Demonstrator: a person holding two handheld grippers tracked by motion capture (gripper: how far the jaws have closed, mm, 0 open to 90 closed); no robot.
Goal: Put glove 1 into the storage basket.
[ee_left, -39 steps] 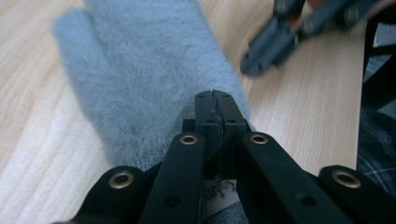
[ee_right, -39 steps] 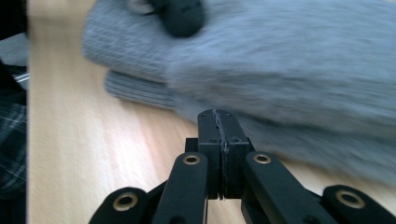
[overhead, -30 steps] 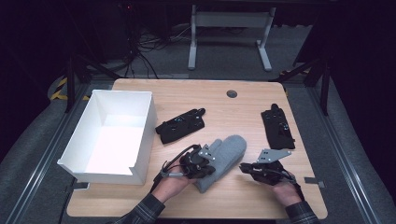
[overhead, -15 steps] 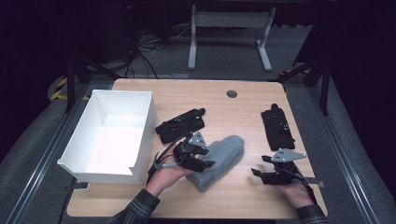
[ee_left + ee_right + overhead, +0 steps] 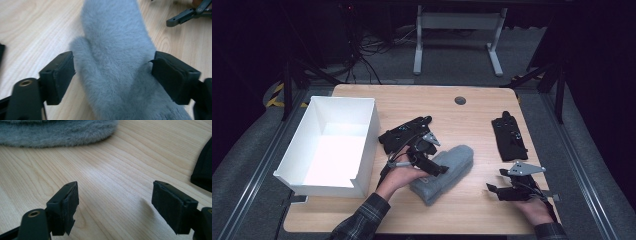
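A fluffy grey mitten [image 5: 447,170] lies flat near the middle front of the wooden table [image 5: 472,120]. My left gripper [image 5: 434,167] hovers over its cuff end, open, with one jaw on each side of the mitten [image 5: 117,67] and its thumb beside the left jaw. My right gripper [image 5: 494,191] rests low at the front right, open with nothing between its jaws; bare wood lies ahead of it and the mitten's edge [image 5: 57,132] is farther off.
A white open box [image 5: 332,145] stands at the left of the table. One black glove [image 5: 404,132] lies just behind the mitten, another black glove [image 5: 509,136] at the right, its edge [image 5: 203,167] near my right gripper. A round grommet [image 5: 460,100] sits at the back.
My right gripper has drawn back from the mitten toward the front right edge. My left gripper stays over the mitten, which has shifted slightly.
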